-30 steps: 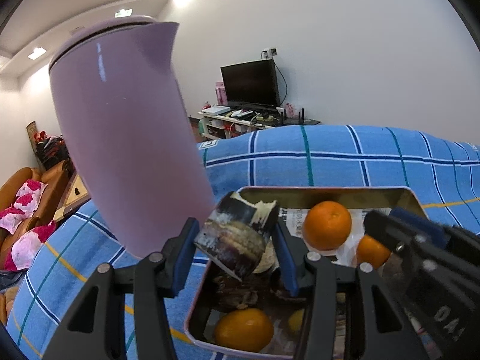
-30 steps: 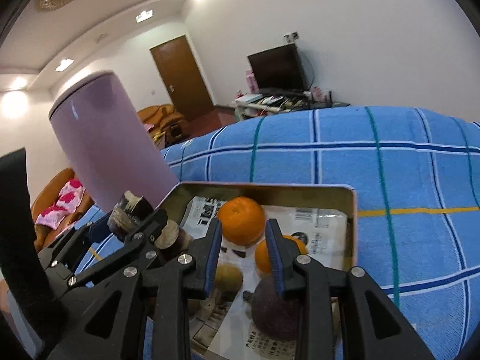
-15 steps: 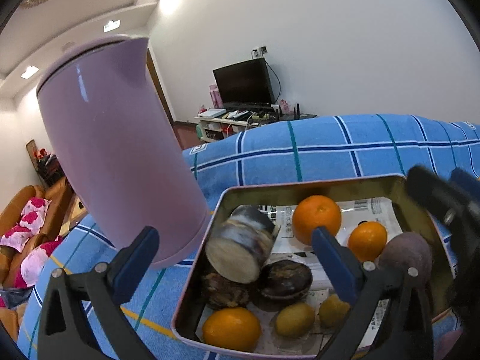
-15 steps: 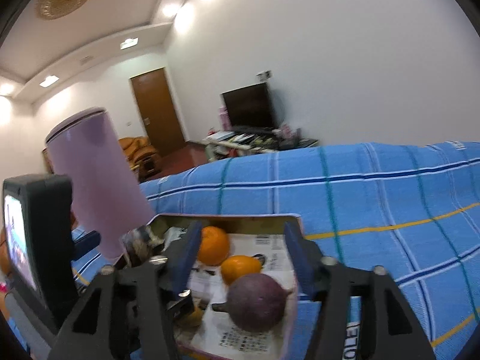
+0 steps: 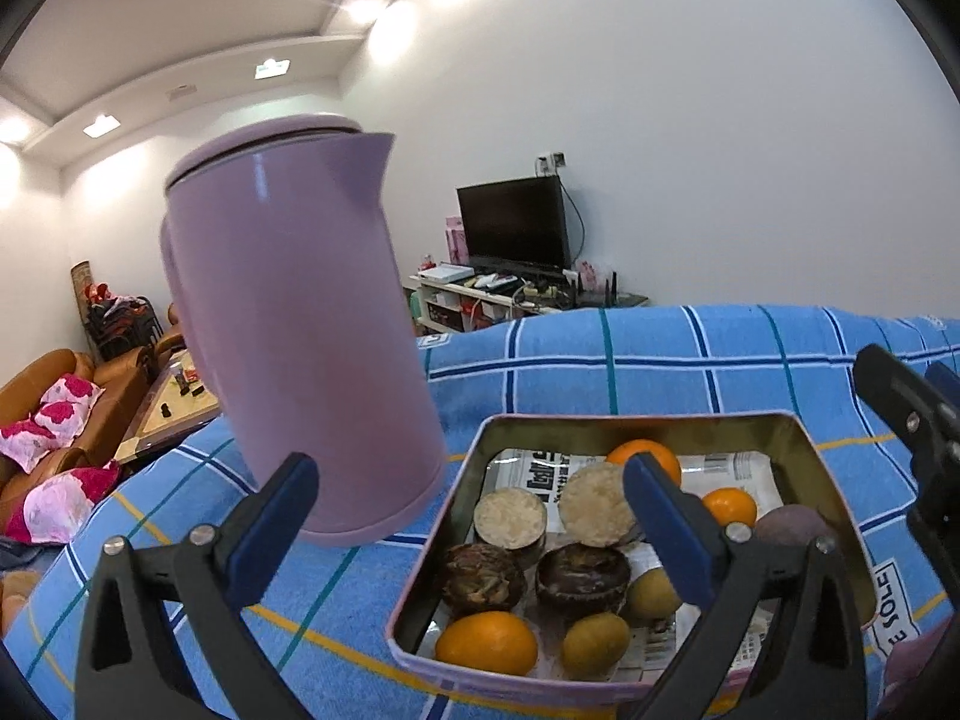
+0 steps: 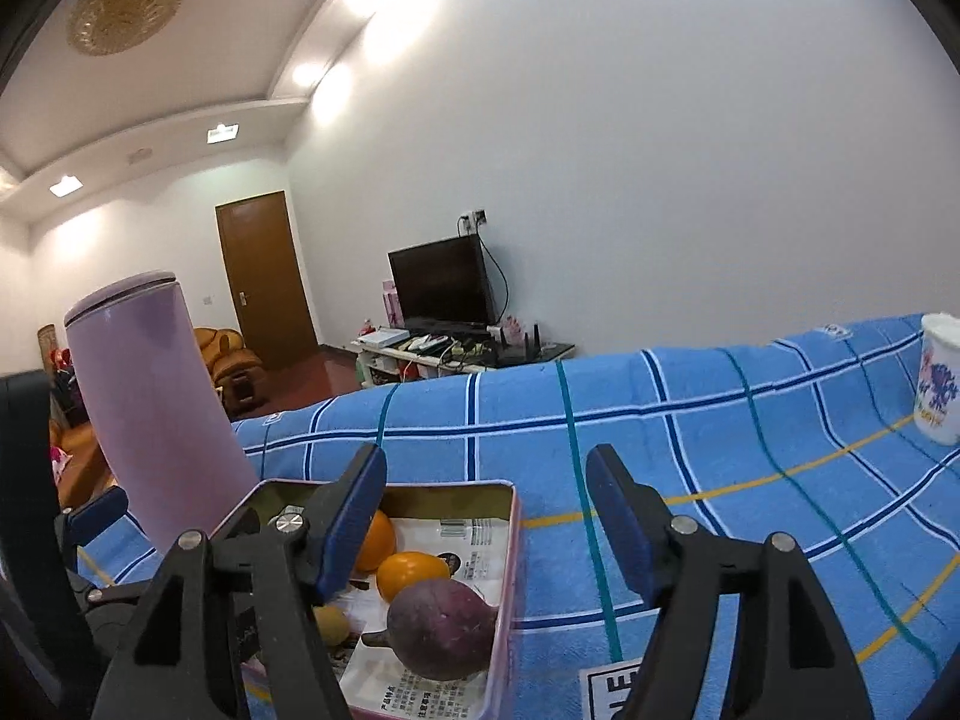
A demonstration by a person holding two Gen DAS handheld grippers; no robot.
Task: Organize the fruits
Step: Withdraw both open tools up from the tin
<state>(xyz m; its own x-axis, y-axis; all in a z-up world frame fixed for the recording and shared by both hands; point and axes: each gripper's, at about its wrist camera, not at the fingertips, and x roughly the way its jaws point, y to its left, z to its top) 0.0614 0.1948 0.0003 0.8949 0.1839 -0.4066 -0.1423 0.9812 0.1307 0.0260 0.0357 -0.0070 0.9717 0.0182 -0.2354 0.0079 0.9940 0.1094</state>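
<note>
- Shows the left claw spread very wide, just opened, with nothing pinched between its blue pads.
- Looks past that claw into an open metal tin, lined with newsprint and resting on a surface under a blue checked cloth.
- Finds all the fruit inside the tin: a large orange at the near edge, a small orange towards the right wall, and a rear orange partly hidden behind the right pad.
- Adds two yellow-green fruits near the front and a purple fruit against the right wall.
- Includes two dark brown round pieces in the middle and two stubby pieces with pale cut tops just behind them (cannot tell what these are).
- Places a tall lilac jug, lid on, upright on the cloth just left of the tin.
- Shows the right claw partly spread, also just opened, gripping nothing, hovering above the tin's right corner.
- Catches, from that side, the purple fruit lying beside the tin's wall, below and between the claw's fingers.
- Sets a white flowered mug well apart at the far right of the cloth.
- Leaves a dark television against the white wall behind.
</note>
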